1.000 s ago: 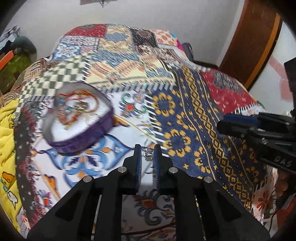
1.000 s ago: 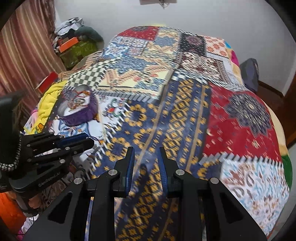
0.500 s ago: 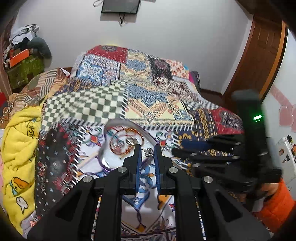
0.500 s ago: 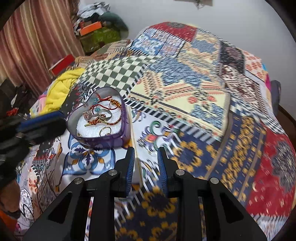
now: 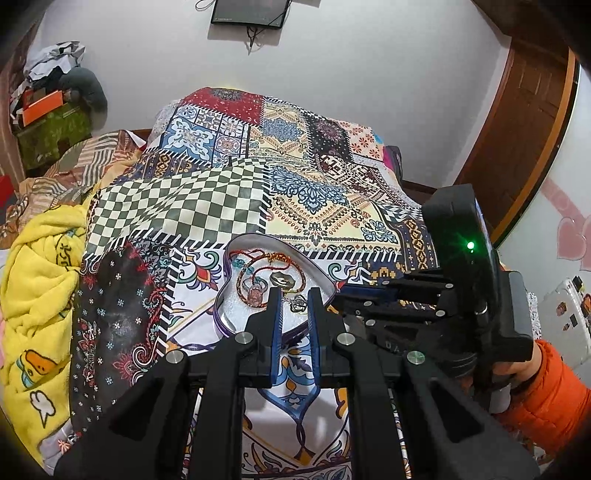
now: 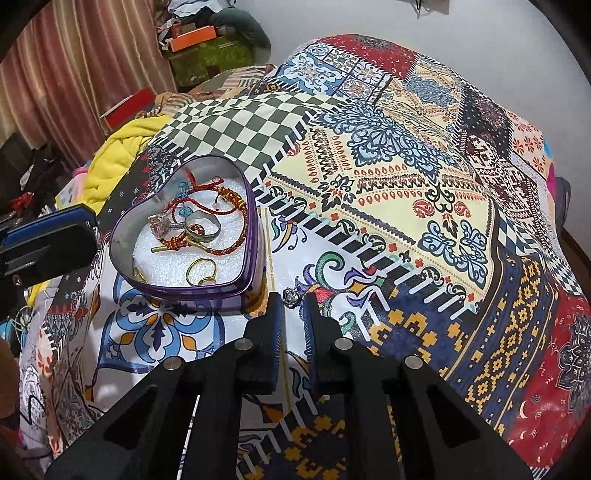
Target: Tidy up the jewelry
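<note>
So the heart-shaped tin (image 6: 184, 292) sits on the patchwork bedspread (image 6: 406, 192), lid off, purple wall, white padding inside. It holds a tangle of red cord bracelets (image 6: 221, 206), a wide silver band (image 6: 201, 230) and a gold ring (image 6: 201, 267).

The left gripper (image 5: 293, 299) hangs over the near edge of the tin, fingers drawn close and pinching a small silver piece (image 5: 298, 302) right at the tips. Its black fingers cover the near rim in the left view, so I can't see that part of the tin.

The right gripper (image 6: 293, 301) is just beside the tin on its right side, low over the bedspread. Its fingers are nearly together with a silver ring (image 6: 291, 295) at the tips (honestly can't tell if it's pinched or just lying on the fabric).

In the left view the right tool's bulky body, green light on, blocks a chunk of the bed, with an orange sleeve (image 5: 546, 391) behind it.

Around it all there's a yellow blanket (image 5: 40, 277) bunched at the left edge, a wooden door (image 5: 517, 147), a dark screen (image 5: 249, 13) up on the wall, and a striped curtain (image 6: 74, 74).
</note>
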A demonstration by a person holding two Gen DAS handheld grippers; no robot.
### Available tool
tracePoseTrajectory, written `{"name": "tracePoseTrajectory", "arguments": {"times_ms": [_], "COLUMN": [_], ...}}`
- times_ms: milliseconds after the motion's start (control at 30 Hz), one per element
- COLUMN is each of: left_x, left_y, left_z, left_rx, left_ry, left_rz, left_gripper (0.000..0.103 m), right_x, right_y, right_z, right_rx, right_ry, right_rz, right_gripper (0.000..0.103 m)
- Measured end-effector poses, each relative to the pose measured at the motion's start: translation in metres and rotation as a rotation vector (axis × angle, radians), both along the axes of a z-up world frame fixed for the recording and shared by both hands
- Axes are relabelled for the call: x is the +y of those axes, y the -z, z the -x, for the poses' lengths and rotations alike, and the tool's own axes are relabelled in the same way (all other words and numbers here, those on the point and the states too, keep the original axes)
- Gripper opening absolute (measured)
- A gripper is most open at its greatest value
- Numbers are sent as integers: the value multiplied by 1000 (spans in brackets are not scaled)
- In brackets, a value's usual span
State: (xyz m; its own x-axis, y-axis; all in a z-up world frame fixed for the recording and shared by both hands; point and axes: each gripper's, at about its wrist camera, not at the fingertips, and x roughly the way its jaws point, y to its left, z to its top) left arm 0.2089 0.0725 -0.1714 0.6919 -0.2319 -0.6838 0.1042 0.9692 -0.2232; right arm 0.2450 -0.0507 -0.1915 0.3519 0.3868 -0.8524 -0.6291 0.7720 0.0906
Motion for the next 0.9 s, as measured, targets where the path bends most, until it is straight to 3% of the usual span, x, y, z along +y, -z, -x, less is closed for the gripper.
{"name": "tracePoseTrajectory", "arguments": {"times_ms": [167, 333, 600, 900], "left_x": [2, 3, 7, 14], "left_y": [-5, -10, -21, -36], "left_z": [5, 6, 10, 6], "left_rx": [-14, -22, -46, -73], "left_ry": [-4, -11, -17, -32], "left_rz": [-7, -10, -20, -7], "left_gripper": [12, 12, 12, 12], "right_x": [3, 18, 0, -8], "right_y": [-9, -1, -9, -59], "right_z": [0, 1, 2, 7], "right_rx": [-56, -56, -29, -104], "right_ry": [-23, -79, -11, 15], "right_rz": [18, 75, -1, -109], "right_gripper": [11, 11, 9, 9]}}
